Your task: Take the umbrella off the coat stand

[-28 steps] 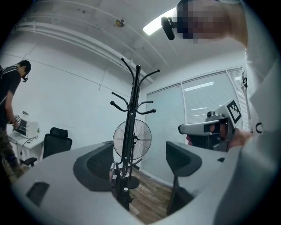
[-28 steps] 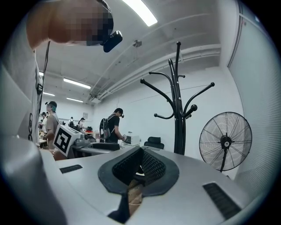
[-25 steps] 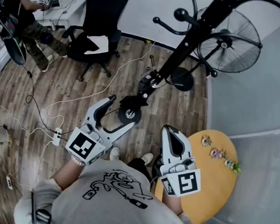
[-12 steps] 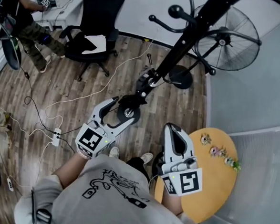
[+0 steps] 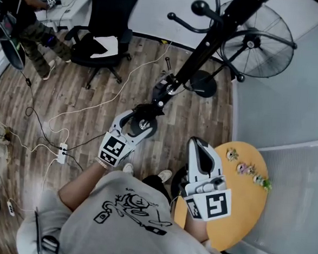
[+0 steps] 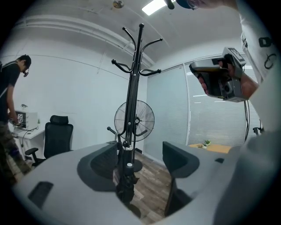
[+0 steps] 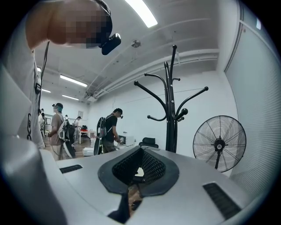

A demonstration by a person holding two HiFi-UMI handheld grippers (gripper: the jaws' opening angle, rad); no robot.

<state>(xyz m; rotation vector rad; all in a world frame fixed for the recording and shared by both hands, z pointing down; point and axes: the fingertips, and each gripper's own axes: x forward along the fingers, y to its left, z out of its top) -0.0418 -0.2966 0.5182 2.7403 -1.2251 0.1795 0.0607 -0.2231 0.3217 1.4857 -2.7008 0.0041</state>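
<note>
The black coat stand (image 5: 208, 43) rises from the wooden floor toward me. A folded black umbrella (image 5: 147, 110) hangs low against its pole. In the left gripper view the umbrella (image 6: 124, 182) stands between the two dark pads, nearer the left one, and neither pad presses on it. My left gripper (image 5: 139, 122) (image 6: 140, 162) is open around it, and its jaws have just been closing. My right gripper (image 5: 197, 144) (image 7: 138, 170) hovers over my feet beside the yellow table; its mesh pads meet and hold nothing.
A pedestal fan (image 5: 257, 41) stands right behind the coat stand. A black office chair (image 5: 103, 33) and a person (image 5: 25, 16) are at the back left. Cables and a power strip (image 5: 63, 152) lie on the floor. The round yellow table (image 5: 240, 211) carries small figurines (image 5: 248, 173).
My left gripper has dropped and moved in toward the stand's lower pole, so its jaws now flank the umbrella and stand a little narrower. My right gripper has stayed put.
</note>
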